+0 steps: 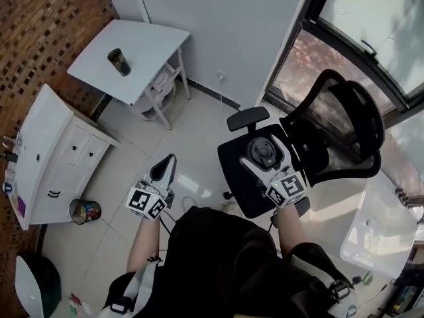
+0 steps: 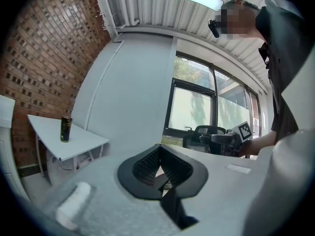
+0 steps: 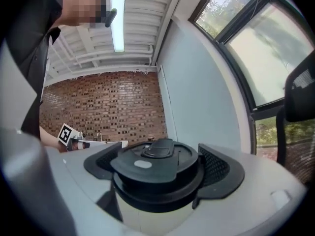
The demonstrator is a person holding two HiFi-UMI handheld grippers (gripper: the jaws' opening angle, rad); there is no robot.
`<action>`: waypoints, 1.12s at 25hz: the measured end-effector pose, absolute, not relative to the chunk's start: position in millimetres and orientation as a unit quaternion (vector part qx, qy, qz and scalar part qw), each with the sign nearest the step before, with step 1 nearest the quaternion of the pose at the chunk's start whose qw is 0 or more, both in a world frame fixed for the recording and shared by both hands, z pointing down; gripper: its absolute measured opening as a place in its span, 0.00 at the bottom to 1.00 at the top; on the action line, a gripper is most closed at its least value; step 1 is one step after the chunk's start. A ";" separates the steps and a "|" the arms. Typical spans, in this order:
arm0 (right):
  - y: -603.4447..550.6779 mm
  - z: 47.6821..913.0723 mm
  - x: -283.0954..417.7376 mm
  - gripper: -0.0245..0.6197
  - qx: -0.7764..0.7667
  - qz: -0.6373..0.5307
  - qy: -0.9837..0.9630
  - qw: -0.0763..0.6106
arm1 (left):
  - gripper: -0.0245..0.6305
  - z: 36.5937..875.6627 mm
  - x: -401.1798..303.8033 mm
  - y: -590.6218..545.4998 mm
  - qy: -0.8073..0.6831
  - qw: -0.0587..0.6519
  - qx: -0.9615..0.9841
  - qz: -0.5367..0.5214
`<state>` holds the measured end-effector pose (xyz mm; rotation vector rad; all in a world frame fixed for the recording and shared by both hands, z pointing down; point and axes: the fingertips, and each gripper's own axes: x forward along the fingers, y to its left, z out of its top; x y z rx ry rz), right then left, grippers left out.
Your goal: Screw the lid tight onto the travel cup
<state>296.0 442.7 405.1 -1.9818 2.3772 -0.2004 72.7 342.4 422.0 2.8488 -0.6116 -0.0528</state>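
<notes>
Travel cup [image 3: 156,181] inside right claw [image 3: 160,167]

Lid [image 3: 155,163] matt black plastic; brick wall [image 3: 103,107] rough.

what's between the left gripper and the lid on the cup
Nothing visible. The left gripper, jaws shut and empty, has only open air across to the lid on the travel cup, which the right gripper holds above the chair.

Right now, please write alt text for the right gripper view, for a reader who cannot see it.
The right tool holds a pale cup with a black lid on it. Behind are a brick wall and a window.
</notes>
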 end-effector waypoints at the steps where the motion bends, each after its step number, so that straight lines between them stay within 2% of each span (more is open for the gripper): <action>1: 434.3 402.0 285.2 0.78 -0.632 -0.060 0.772 0.019 | 0.04 422.7 58.7 336.4 -0.219 0.113 0.969 -0.019; 17: 308.8 384.0 130.5 0.78 -0.535 -0.038 0.844 0.015 | 0.04 402.4 -74.5 261.2 -0.300 0.101 0.947 -0.060; 22: 287.1 379.7 97.0 0.78 -0.524 -0.036 0.851 0.030 | 0.04 419.3 -108.7 242.5 -0.308 0.120 0.942 -0.050; 28: 272.9 384.4 87.3 0.78 -0.512 -0.046 0.858 0.024 | 0.04 423.4 -116.1 234.5 -0.312 0.121 0.941 -0.044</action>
